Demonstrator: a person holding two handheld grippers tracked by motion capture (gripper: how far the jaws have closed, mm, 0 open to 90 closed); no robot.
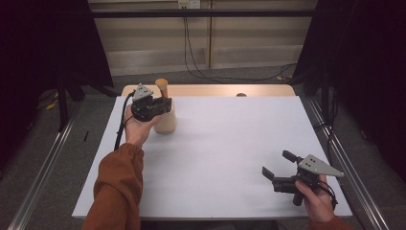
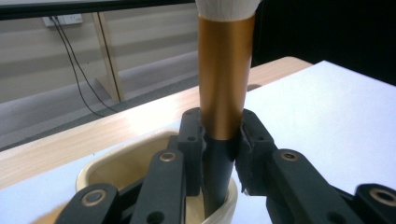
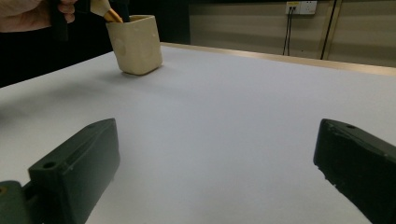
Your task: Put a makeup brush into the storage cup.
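A brush with a copper-gold ferrule (image 1: 162,87) stands upright with its dark handle down in a cream cup (image 1: 166,120) at the table's far left. My left gripper (image 1: 163,103) is shut on the brush just above the cup's rim. In the left gripper view the two black jaws pinch the brush (image 2: 225,79) where the ferrule meets the handle, white bristles on top, and the cup (image 2: 116,156) is open below. My right gripper (image 1: 276,164) rests open near the front right, nothing between its jaws. From the right gripper view, the cup (image 3: 135,44) sits far off to the left.
The white table top (image 1: 220,143) stretches wide between the two hands. A wooden strip (image 1: 215,90) runs along its far edge, with a small dark thing (image 1: 241,95) on it. Black cables (image 1: 191,62) hang down the back wall to the floor.
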